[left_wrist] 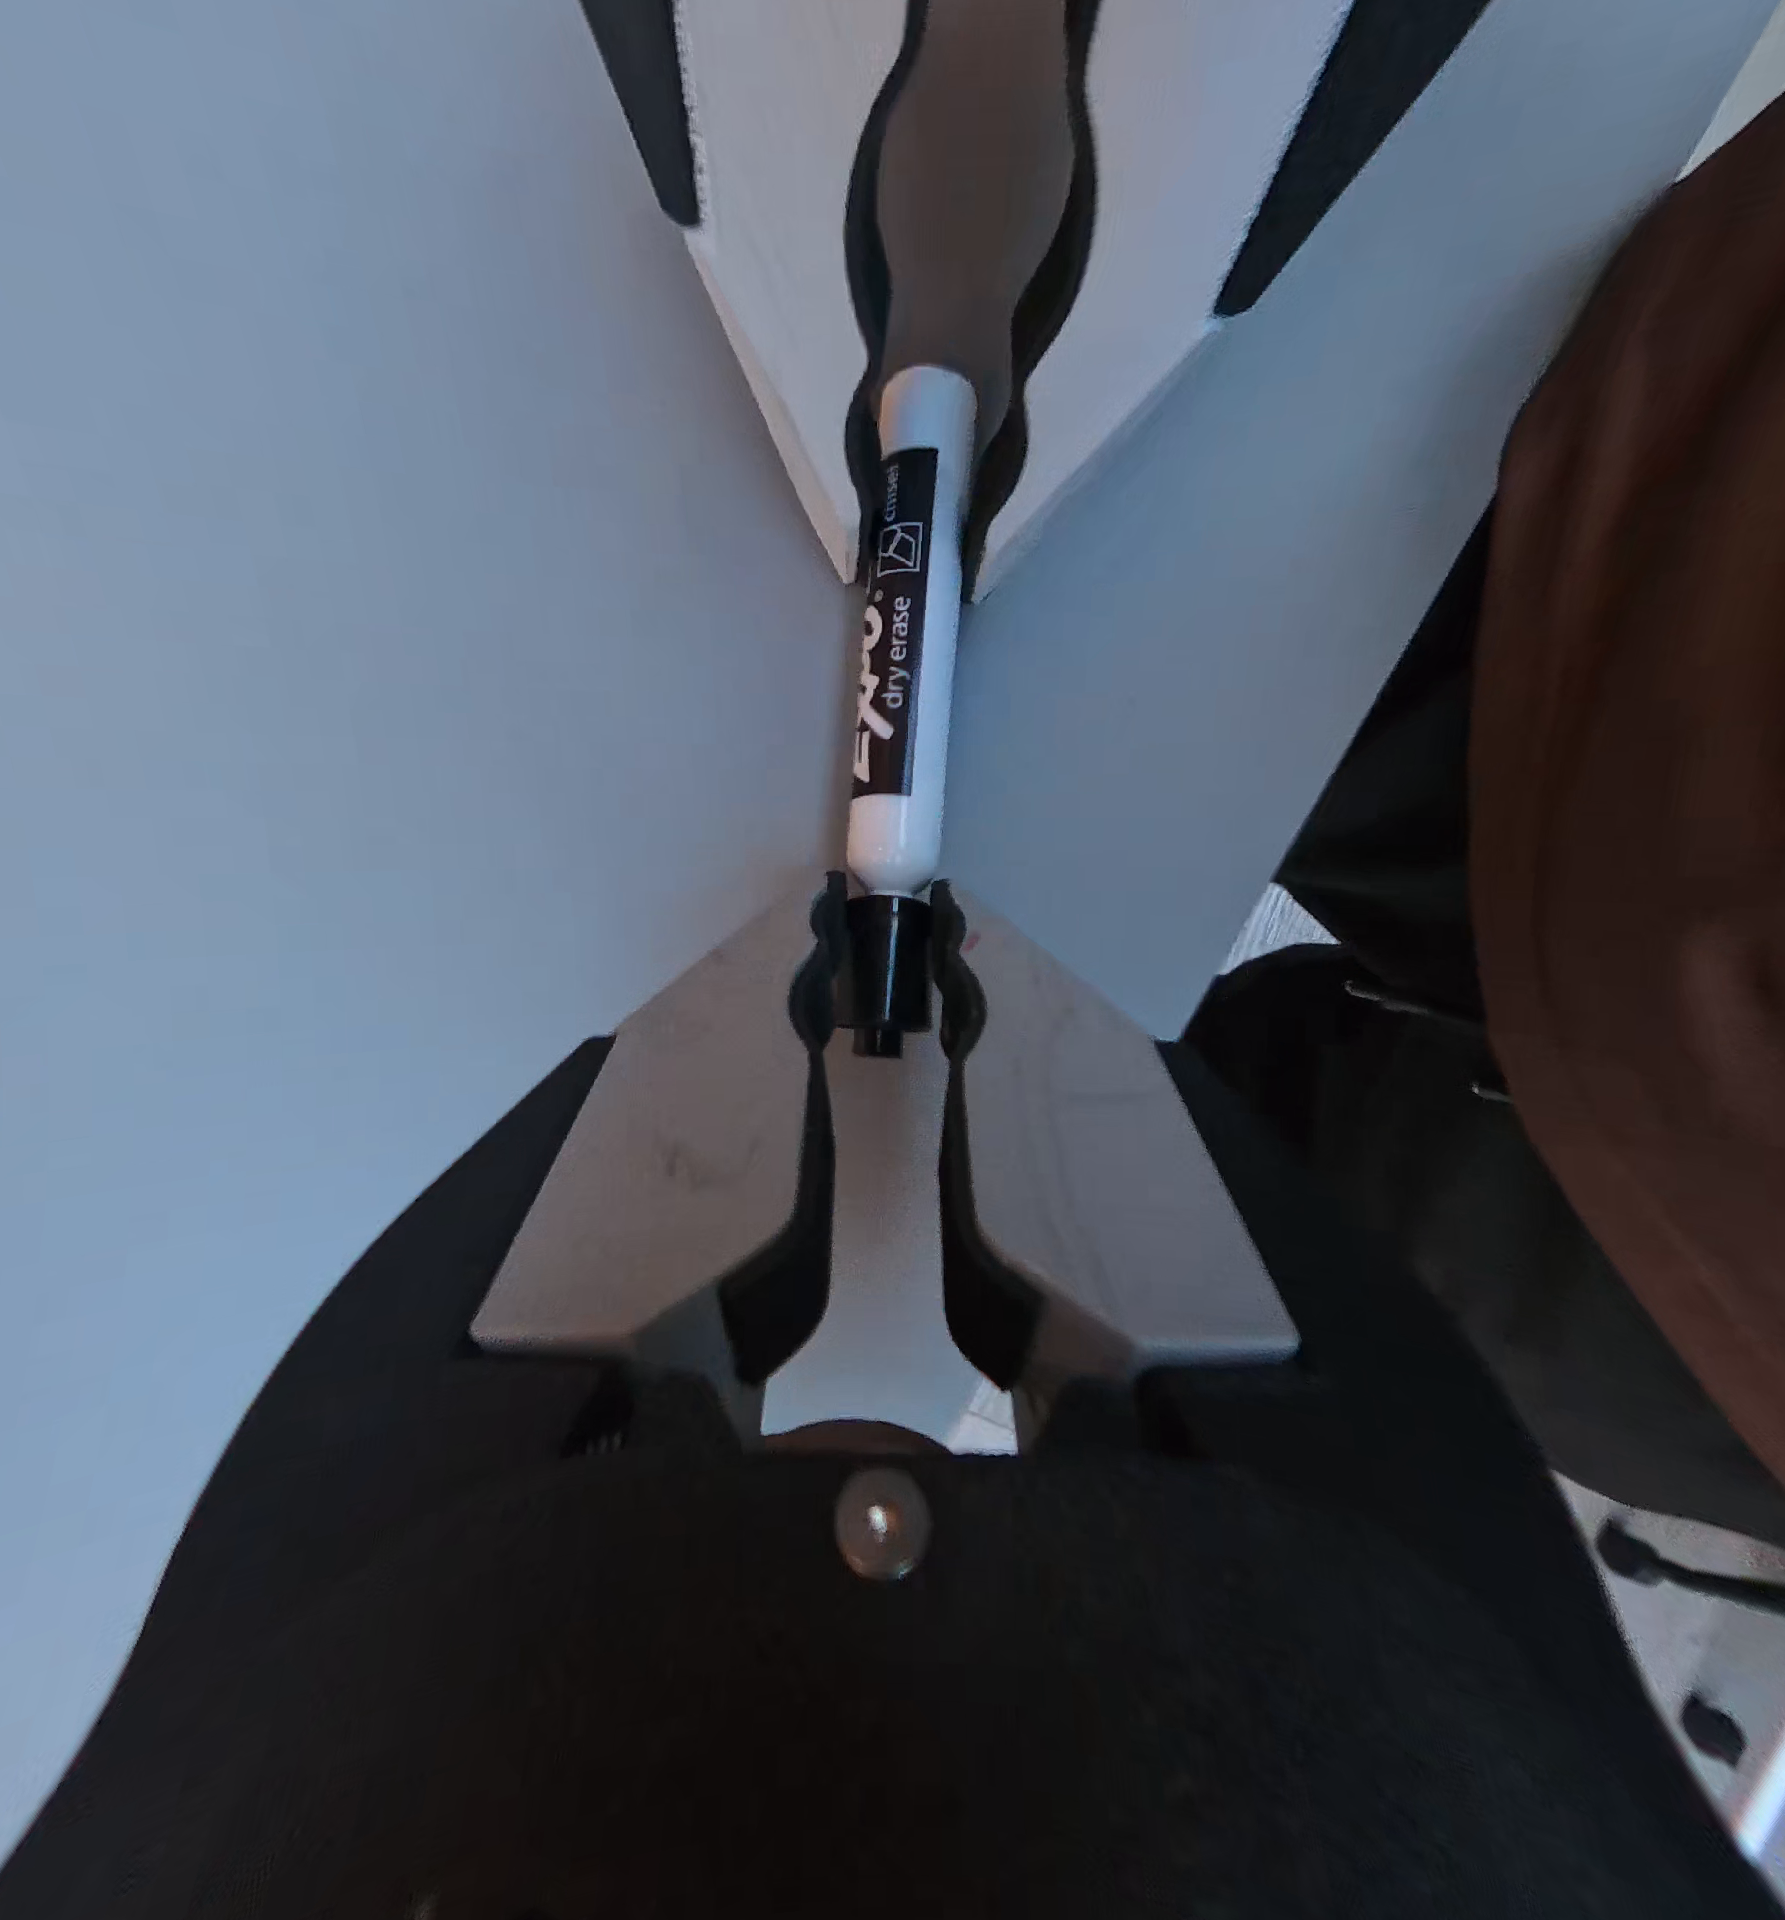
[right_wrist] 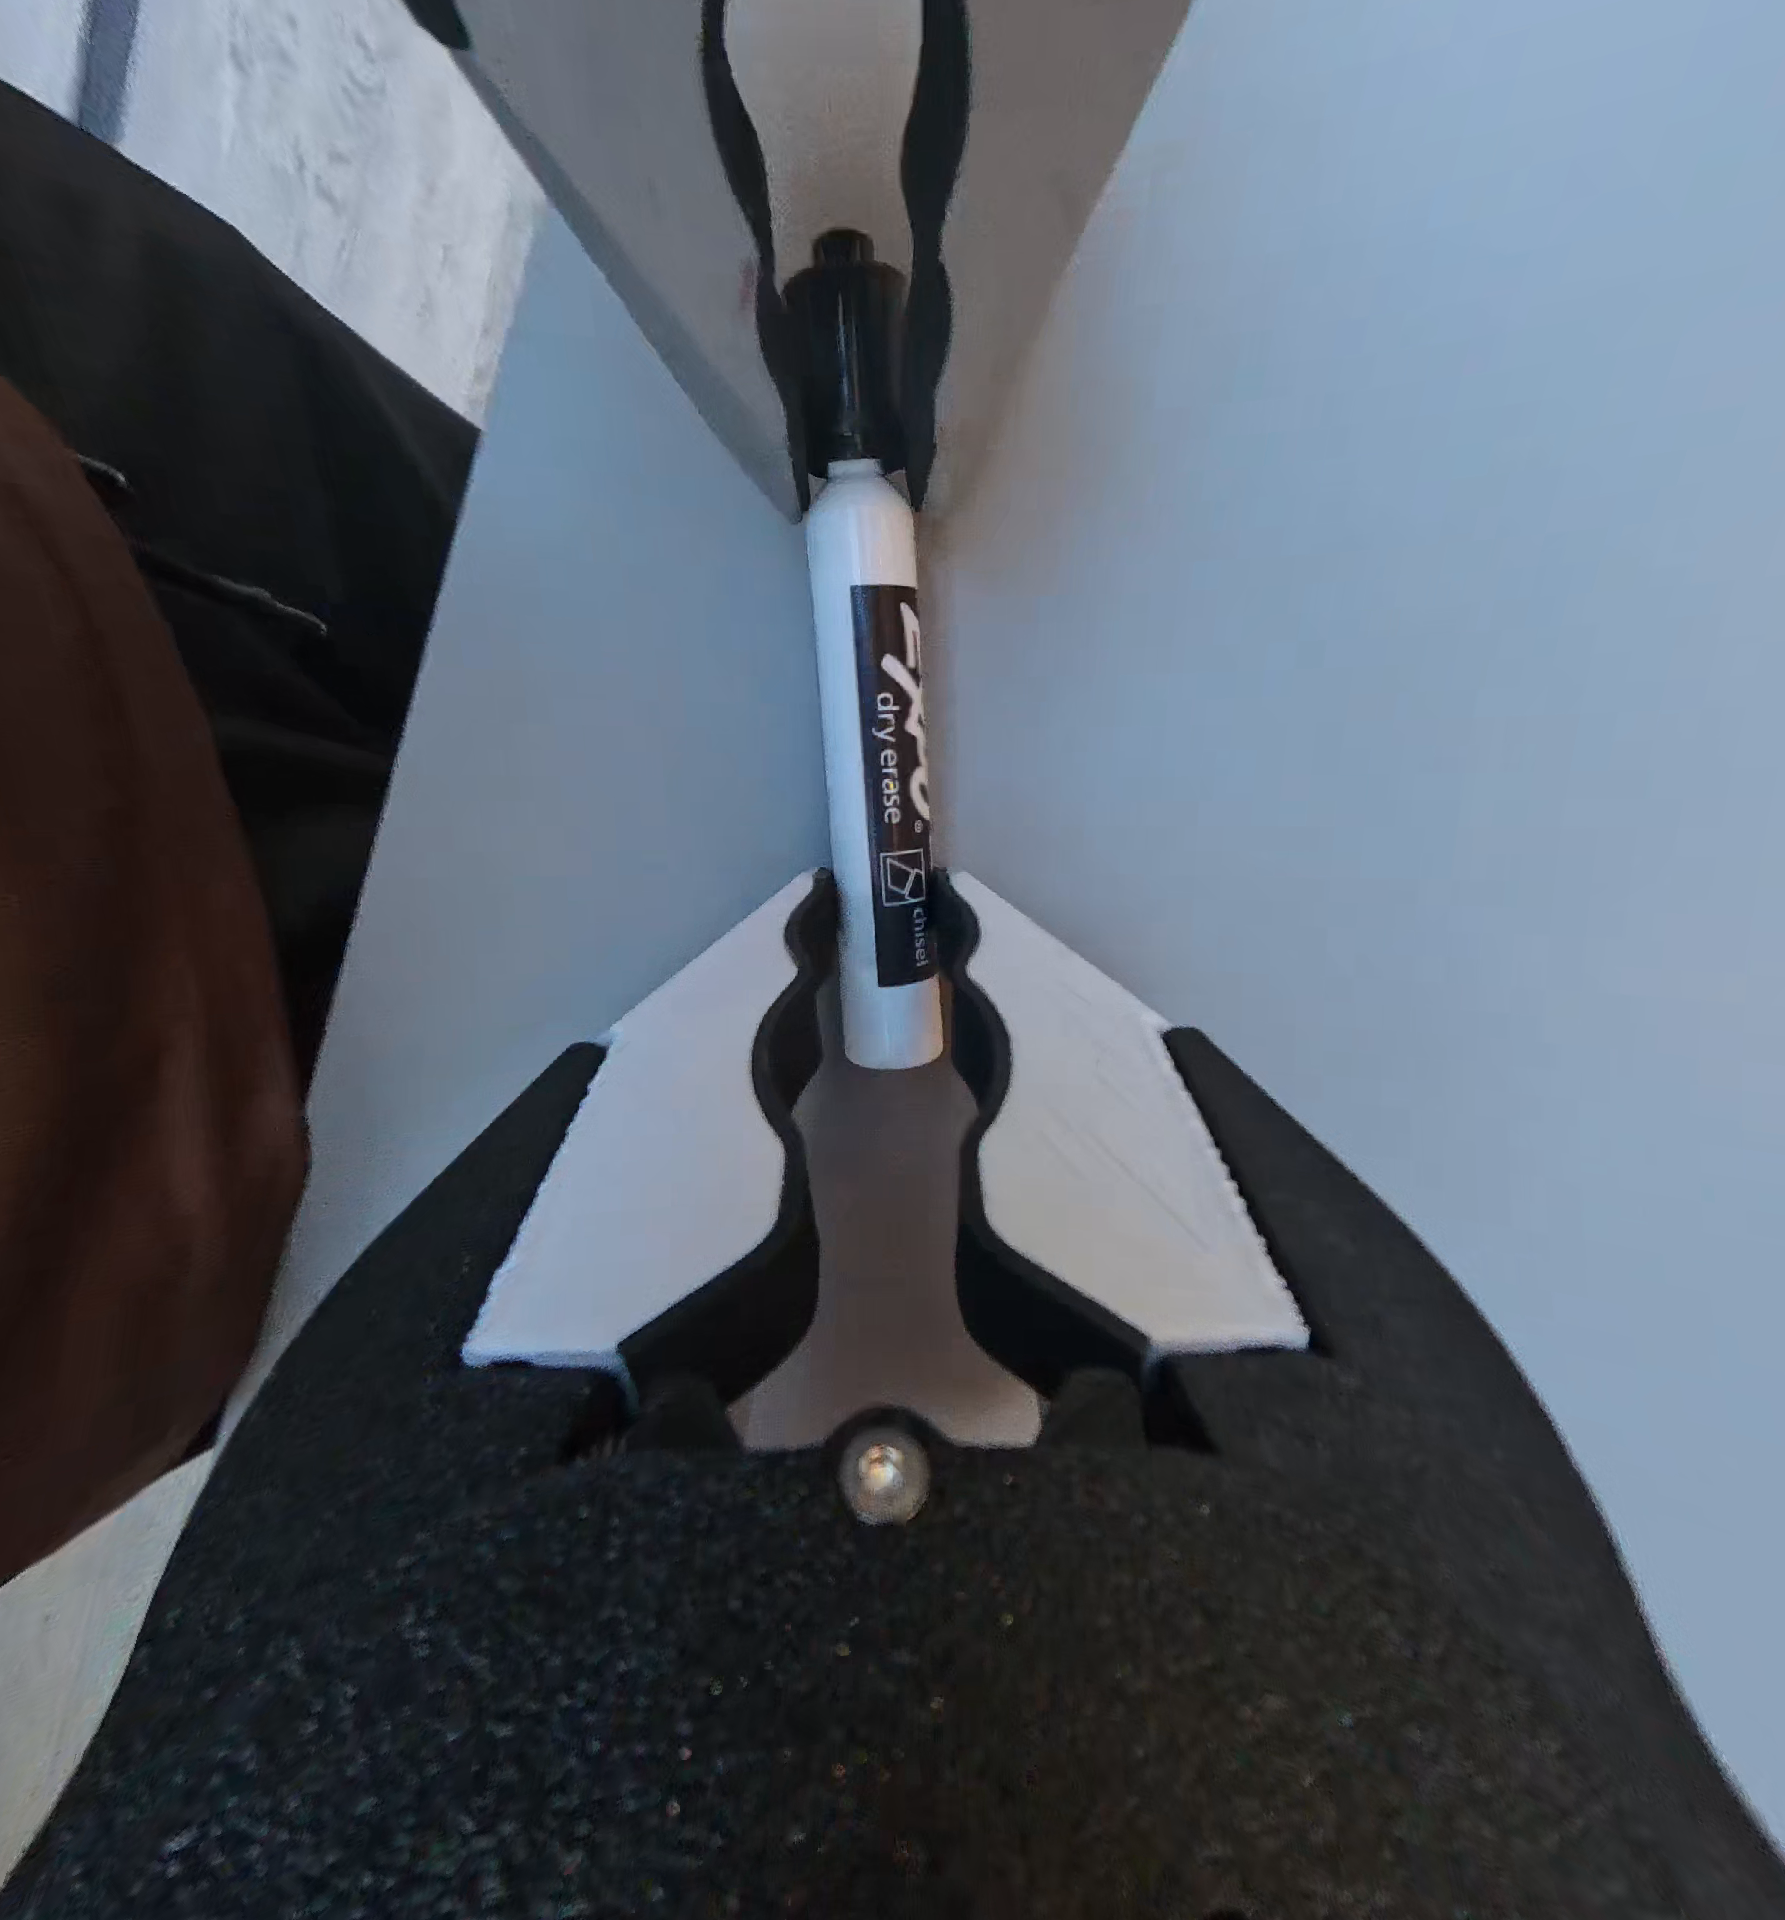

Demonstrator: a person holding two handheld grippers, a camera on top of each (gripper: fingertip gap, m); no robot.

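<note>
A white dry-erase marker point(left_wrist: 903, 675) with a black label is held between my two grippers, which face each other. My left gripper point(left_wrist: 885, 914) is shut on the marker's black cap point(left_wrist: 883, 971). My right gripper point(right_wrist: 885, 904) is shut on the rear end of the white barrel point(right_wrist: 872, 707). In the left wrist view the right gripper point(left_wrist: 919, 551) shows beyond, clamped on the barrel's far end. In the right wrist view the left gripper point(right_wrist: 860, 468) shows beyond, clamped on the cap point(right_wrist: 846, 353). The marker is held in the air over a white surface point(left_wrist: 348, 623).
A person's brown sleeve point(left_wrist: 1646, 727) fills the right of the left wrist view and the left of the right wrist view point(right_wrist: 67, 935). Dark clothing point(right_wrist: 275, 499) lies beside it. The white surface point(right_wrist: 1439, 623) spreads behind the grippers.
</note>
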